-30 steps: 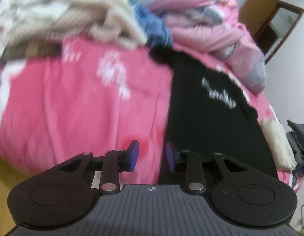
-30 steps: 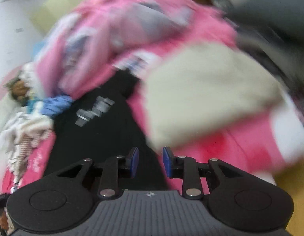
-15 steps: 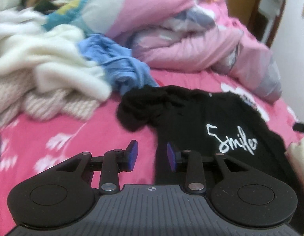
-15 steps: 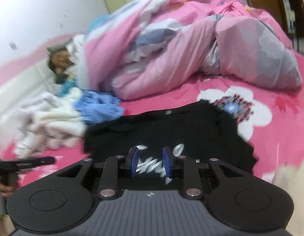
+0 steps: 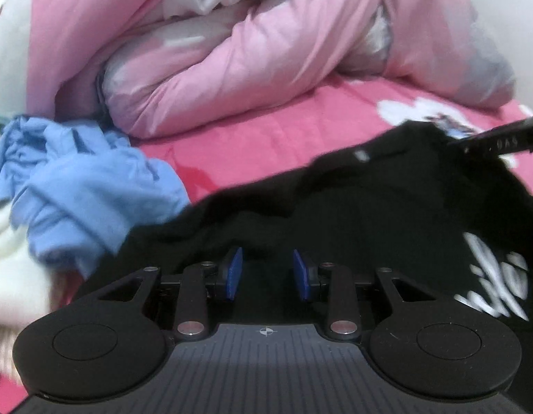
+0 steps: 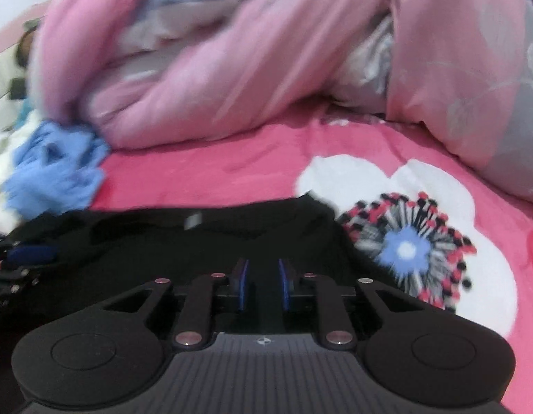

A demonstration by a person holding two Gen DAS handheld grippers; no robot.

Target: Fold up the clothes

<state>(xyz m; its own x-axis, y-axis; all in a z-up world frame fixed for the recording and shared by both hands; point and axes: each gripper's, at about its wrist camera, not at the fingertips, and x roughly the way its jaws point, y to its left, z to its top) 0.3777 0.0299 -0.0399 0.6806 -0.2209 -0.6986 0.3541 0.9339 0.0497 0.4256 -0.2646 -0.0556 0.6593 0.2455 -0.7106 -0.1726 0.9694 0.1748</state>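
Black shirt (image 5: 352,214) lies flat on the bed (image 6: 204,179); my left tongs (image 5: 266,272) spread over its near left part, my right tongs (image 6: 263,286) closing above its right part, nothing pinched between either. Risk: pinching bedsheet with the fabric, or one layer only. Blue garment (image 5: 76,189) crowds the left edge; right side open.

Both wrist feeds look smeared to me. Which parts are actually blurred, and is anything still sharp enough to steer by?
Left wrist view: the white lettering on the black shirt and the blue garment are streaked; the left gripper itself stays crisp. Right wrist view: the pink duvet is heavily smeared, the sheet's flower print softer; the right gripper, jaws closing, is sharp.
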